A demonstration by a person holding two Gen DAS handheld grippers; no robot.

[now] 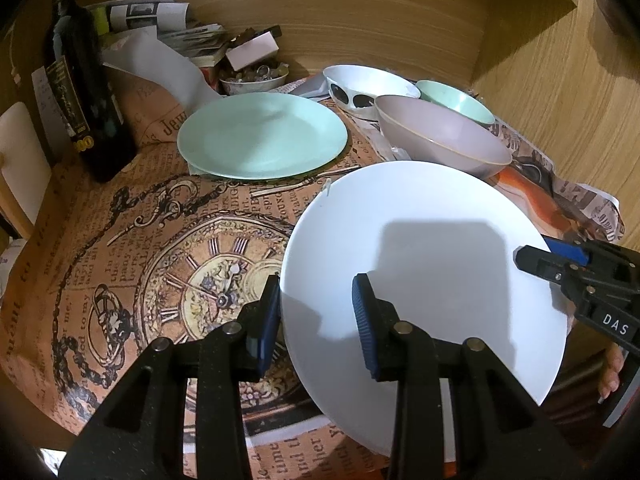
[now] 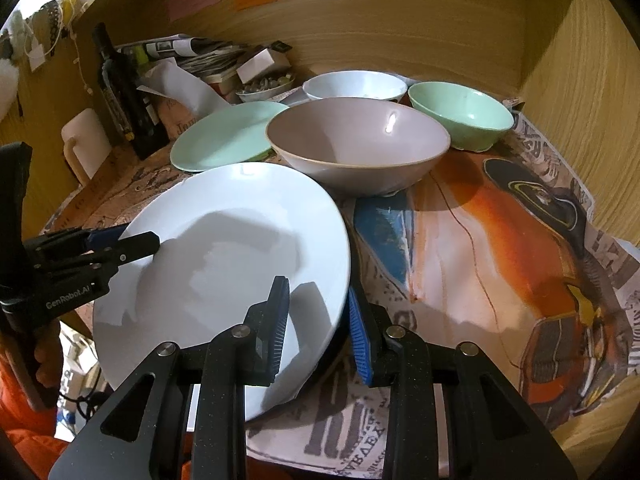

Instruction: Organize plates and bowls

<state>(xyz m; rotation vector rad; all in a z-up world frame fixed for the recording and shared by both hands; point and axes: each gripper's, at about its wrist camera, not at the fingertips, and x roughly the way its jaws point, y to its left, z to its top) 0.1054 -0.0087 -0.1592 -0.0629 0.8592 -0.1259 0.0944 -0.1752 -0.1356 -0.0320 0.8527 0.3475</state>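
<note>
A large white plate (image 1: 420, 220) (image 2: 240, 200) is held tilted over the newspaper-covered table, gripped at two opposite rims. My left gripper (image 1: 318, 312) (image 2: 136, 242) is shut on its left rim, one pad above and one below. On the right rim my right gripper (image 2: 320, 320) (image 1: 536, 258) is shut the same way. Behind the white plate lies a mint green plate (image 1: 262, 136) (image 2: 224, 136). A mauve bowl (image 1: 440, 136) (image 2: 356, 140) stands just beyond the white plate's far edge, with a white bowl (image 1: 368, 84) (image 2: 354, 84) and a mint bowl (image 1: 456, 102) (image 2: 460, 116) behind it.
A dark wine bottle (image 1: 88, 92) (image 2: 128, 92) stands at the back left. Next to it are stacked papers (image 1: 176, 28), a small box and a dish of stones (image 1: 254, 78) (image 2: 266, 86). Wooden walls (image 1: 540, 92) close in the back and right. A hand (image 1: 610, 372) shows behind the right gripper.
</note>
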